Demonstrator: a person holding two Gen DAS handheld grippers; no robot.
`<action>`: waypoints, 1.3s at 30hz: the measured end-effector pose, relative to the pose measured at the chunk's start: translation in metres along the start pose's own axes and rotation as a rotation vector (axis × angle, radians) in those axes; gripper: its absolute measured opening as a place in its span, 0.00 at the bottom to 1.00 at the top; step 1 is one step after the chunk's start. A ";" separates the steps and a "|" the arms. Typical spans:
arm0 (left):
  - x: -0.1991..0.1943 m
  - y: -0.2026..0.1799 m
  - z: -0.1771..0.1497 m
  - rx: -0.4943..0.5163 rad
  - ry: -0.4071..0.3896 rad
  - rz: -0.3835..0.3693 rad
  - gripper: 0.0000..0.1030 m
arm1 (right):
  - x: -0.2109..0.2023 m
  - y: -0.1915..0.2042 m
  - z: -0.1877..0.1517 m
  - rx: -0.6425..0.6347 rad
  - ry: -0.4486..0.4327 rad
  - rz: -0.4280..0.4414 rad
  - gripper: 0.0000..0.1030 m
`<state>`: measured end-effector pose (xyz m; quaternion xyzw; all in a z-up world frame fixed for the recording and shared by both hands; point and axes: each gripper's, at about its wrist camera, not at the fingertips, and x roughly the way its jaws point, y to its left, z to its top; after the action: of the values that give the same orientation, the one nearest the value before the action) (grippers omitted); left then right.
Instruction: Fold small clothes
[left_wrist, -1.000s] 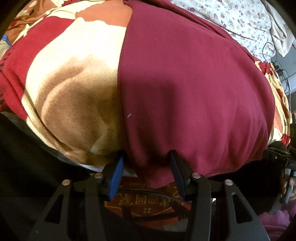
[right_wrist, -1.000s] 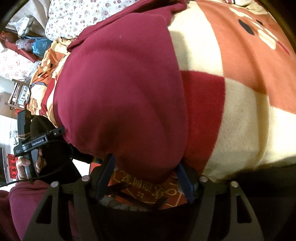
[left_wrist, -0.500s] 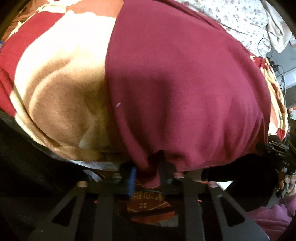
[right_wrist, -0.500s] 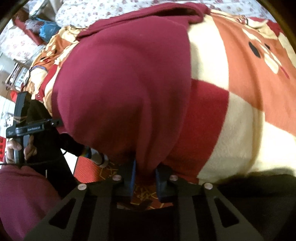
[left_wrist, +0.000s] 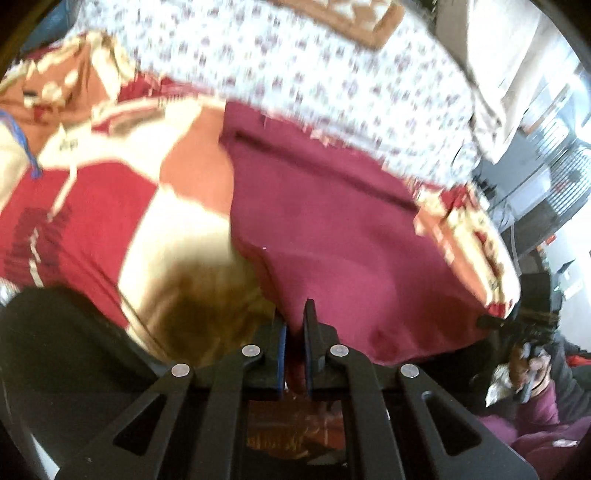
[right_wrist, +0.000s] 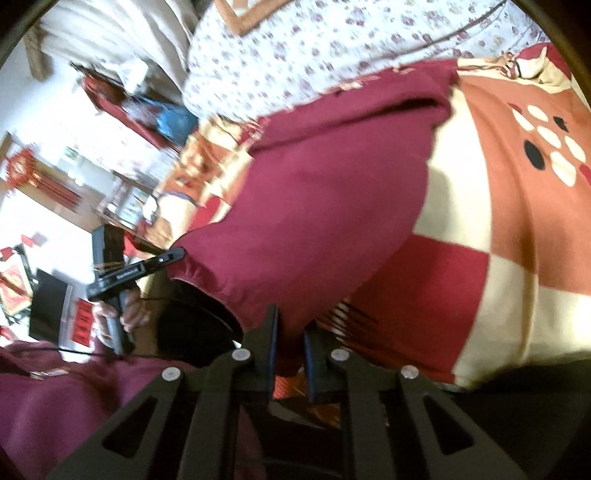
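A maroon garment (left_wrist: 332, 229) lies spread on a patterned blanket (left_wrist: 92, 221), its near hem lifted off the bed. My left gripper (left_wrist: 293, 317) is shut on the hem's left corner, the fabric pinched between its pads. In the right wrist view the same garment (right_wrist: 314, 206) rises from the blanket (right_wrist: 517, 221) to my right gripper (right_wrist: 290, 321). That gripper's jaws are still closing and squeeze a thick bunch of the hem's other corner. The left gripper (right_wrist: 136, 271) shows there too, held in a hand (right_wrist: 125, 314) beside the hem.
A white floral sheet (left_wrist: 295, 55) covers the bed beyond the garment, seen also as the floral sheet (right_wrist: 314, 55) in the right view. Cables and furniture (left_wrist: 535, 192) stand past the bed's right side. A red decoration (right_wrist: 22, 173) hangs on the wall at left.
Both grippers closed on the garment's near hem, then rose with it. The views tilted up, so the floral sheet and the room behind came into sight.
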<state>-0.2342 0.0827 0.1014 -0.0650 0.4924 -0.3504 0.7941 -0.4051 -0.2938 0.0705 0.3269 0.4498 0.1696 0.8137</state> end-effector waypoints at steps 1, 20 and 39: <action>-0.004 0.000 0.006 0.005 -0.020 0.000 0.00 | -0.004 0.002 0.004 0.000 -0.023 0.030 0.12; 0.060 -0.011 0.170 0.014 -0.211 0.046 0.00 | -0.018 -0.020 0.167 0.029 -0.373 0.048 0.12; 0.205 0.054 0.254 -0.123 -0.111 0.067 0.00 | 0.071 -0.144 0.278 0.261 -0.324 -0.127 0.11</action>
<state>0.0575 -0.0658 0.0549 -0.1164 0.4703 -0.2884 0.8259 -0.1354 -0.4633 0.0339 0.4237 0.3510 0.0035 0.8350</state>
